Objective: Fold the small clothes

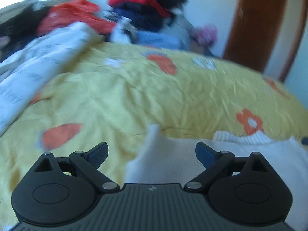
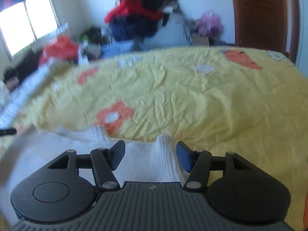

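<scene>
White ribbed knit — the small garment [image 2: 150, 159] lies flat on the near edge of a crinkled yellow bedspread [image 2: 192, 100] printed with orange flowers. Both claws are released: the left gripper [image 1: 152, 152] spread wide over the garment's left edge [image 1: 173, 159], the right gripper [image 2: 150, 154] straddling a strap. Only the right view shows the window [image 2: 28, 23].

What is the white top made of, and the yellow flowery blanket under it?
The white top looks like soft knit, maybe cotton or wool: its edges show ribbed lines and it looks matte. The yellow blanket looks like thin woven cotton: it has many fine creases, no shine, and flat printed orange flowers. Blur makes this uncertain.
</scene>
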Tool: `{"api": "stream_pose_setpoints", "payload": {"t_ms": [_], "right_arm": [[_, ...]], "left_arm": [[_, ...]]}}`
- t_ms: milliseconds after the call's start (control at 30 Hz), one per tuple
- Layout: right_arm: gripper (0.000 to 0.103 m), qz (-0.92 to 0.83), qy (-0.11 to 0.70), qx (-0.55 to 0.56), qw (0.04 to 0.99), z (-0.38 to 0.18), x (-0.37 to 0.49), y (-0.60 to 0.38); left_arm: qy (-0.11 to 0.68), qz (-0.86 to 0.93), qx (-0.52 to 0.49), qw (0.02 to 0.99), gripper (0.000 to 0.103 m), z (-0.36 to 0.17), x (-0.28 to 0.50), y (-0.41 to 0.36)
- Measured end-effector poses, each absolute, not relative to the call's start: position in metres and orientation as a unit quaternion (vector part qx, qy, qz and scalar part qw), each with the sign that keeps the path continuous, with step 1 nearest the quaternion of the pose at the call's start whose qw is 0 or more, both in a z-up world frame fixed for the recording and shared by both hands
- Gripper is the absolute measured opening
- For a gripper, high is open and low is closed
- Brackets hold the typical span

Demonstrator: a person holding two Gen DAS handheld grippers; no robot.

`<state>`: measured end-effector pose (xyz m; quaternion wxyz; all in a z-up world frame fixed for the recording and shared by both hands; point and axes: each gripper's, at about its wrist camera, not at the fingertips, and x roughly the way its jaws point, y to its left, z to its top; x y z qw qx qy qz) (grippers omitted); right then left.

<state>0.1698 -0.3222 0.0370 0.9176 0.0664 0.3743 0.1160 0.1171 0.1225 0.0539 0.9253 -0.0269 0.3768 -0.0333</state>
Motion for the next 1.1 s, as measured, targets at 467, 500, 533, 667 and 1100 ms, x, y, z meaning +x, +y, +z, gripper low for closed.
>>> {"api": "stream_pose_setpoints", "payload": {"t_ms": [467, 500, 533, 667, 1100], "right_arm": [[0.011, 0.082, 0.398, 0.135, 0.904, 0.003, 0.176, -0.354], [0.011, 0.081, 0.394, 0.133, 0.906, -0.004, 0.175, -0.351], [0.011, 0.078, 0.386, 0.134, 0.909, -0.004, 0.171, -0.348], [0.026, 0.063, 0.378, 0.122, 0.916, 0.003, 0.161, -0.341], [0.06, 0.099, 0.309, 0.032, 0.945, 0.025, 0.153, -0.253]], "left_arm": [[0.402, -0.019, -0.003, 0.915, 0.011, 0.01, 0.158, 0.099], [0.391, -0.011, 0.007, 0.921, 0.011, 0.002, 0.156, 0.097], [0.377, -0.008, 0.022, 0.926, 0.012, 0.001, 0.152, 0.093], [0.35, -0.007, 0.059, 0.935, 0.019, 0.011, 0.135, 0.085], [0.327, 0.02, 0.074, 0.942, 0.082, 0.028, 0.113, 0.033]]}}
